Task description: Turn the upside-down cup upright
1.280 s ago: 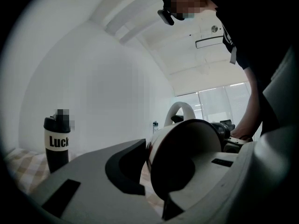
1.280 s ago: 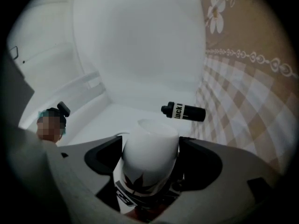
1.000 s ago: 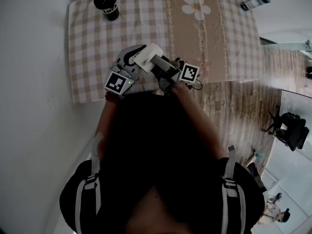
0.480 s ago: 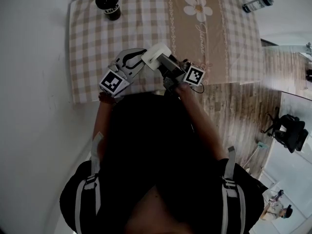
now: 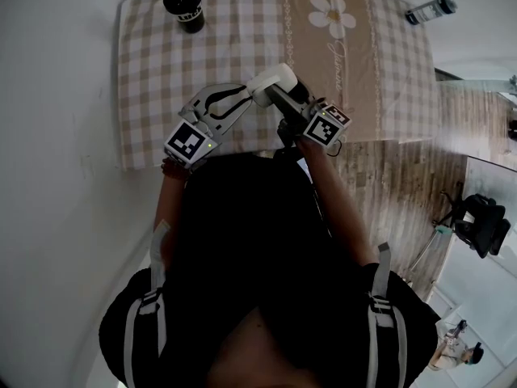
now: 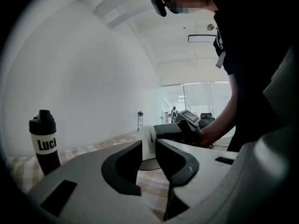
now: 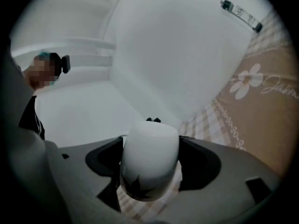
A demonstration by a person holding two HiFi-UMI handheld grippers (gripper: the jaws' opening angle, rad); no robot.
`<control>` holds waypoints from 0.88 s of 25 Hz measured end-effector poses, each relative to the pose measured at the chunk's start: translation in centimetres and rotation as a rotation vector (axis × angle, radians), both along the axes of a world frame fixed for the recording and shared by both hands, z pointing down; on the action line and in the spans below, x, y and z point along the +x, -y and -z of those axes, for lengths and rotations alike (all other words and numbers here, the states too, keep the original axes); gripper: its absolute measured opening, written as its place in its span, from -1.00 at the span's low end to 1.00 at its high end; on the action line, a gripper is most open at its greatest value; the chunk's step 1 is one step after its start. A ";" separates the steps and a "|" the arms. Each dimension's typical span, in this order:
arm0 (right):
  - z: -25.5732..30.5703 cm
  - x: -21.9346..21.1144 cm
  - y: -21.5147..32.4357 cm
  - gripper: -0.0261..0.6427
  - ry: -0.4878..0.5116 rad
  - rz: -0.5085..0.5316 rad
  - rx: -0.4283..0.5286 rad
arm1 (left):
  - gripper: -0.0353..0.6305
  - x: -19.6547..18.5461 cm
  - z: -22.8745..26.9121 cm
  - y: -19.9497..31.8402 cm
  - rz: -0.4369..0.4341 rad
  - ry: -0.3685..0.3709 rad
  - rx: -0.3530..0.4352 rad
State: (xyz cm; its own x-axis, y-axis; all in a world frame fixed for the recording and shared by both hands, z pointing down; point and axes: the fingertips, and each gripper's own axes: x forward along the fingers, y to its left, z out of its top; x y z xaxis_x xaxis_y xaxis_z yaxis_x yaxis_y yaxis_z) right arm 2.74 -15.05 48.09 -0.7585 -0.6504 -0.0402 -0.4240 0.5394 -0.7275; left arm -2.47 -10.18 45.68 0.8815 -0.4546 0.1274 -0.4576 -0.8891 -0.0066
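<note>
A white cup (image 5: 272, 82) with a dark leaf print hangs over the checked tablecloth (image 5: 161, 71) near its front edge. My right gripper (image 5: 275, 90) is shut on it, one jaw on each side of the cup (image 7: 149, 160), whose closed end points away from the camera. My left gripper (image 5: 242, 99) sits just left of the cup. Its jaws are slightly parted with nothing between the pads. In the left gripper view the cup (image 6: 147, 143) shows beyond the left gripper (image 6: 148, 160), with the right gripper (image 6: 180, 130) reaching in from the right.
A black bottle (image 5: 184, 6) with white lettering (image 6: 44, 141) stands at the table's far left corner. A slim bottle (image 5: 430, 9) lies at the far right corner. A white wall runs along the left. Wooden floor and an office chair (image 5: 477, 217) are to the right.
The right gripper has carried the cup up the picture and to the right and rolled it. The left gripper's jaws have parted and now stand clear of the cup.
</note>
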 end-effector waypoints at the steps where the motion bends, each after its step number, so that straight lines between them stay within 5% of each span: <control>1: 0.0 0.0 0.0 0.20 -0.021 -0.009 0.009 | -0.59 0.2 -0.1 0.1 -0.003 0.009 0.003; 14: -0.1 -0.6 -1.0 0.20 -0.249 -0.022 0.122 | -0.50 2.0 -1.8 -0.1 -0.032 0.068 -0.037; 22: -0.8 -1.0 -1.3 0.21 -0.448 0.039 0.213 | -0.65 2.1 -4.0 -0.6 -0.029 0.178 -0.078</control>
